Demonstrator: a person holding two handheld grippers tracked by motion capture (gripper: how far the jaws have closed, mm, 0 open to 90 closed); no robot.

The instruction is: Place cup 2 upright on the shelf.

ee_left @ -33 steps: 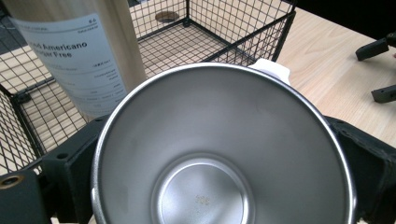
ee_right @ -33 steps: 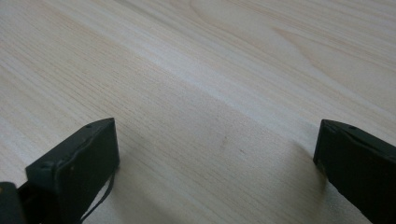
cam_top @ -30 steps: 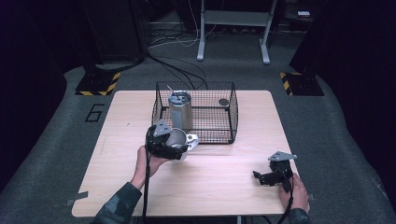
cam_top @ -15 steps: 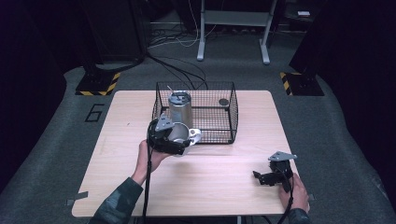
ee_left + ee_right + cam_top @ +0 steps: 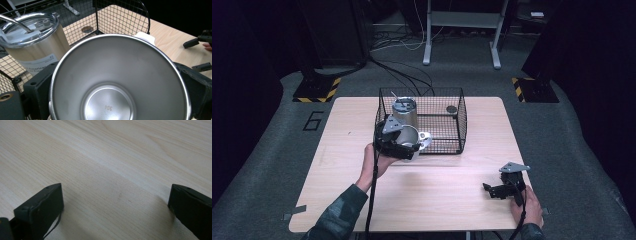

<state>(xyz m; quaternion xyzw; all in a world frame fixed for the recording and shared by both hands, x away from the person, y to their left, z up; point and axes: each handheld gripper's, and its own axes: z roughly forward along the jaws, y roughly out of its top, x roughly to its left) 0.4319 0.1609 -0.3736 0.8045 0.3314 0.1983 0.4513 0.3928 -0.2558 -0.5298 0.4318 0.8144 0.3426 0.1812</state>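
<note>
My left gripper (image 5: 401, 142) is shut on a steel mug (image 5: 414, 140) with a white handle, held tilted at the near left corner of the black wire basket (image 5: 459, 122). In the left gripper view the mug's open mouth (image 5: 117, 82) faces the camera, with a black jaw on each side. Behind it, a steel tumbler (image 5: 35, 47) with a clear lid and straw stands upright inside the basket (image 5: 117, 17). That tumbler (image 5: 404, 113) stands in the basket's left part. My right gripper (image 5: 492, 191) rests open near the table's front right edge, over bare wood (image 5: 115, 200).
A small dark round disc (image 5: 451, 108) lies on the basket floor at the right. The light wooden table (image 5: 337, 165) ends close to my right hand. Cables and a stand's legs (image 5: 427, 55) are on the floor beyond the table.
My left gripper has carried the mug a little up and forward, closer against the basket's near left corner. The right gripper has stayed where it was.
</note>
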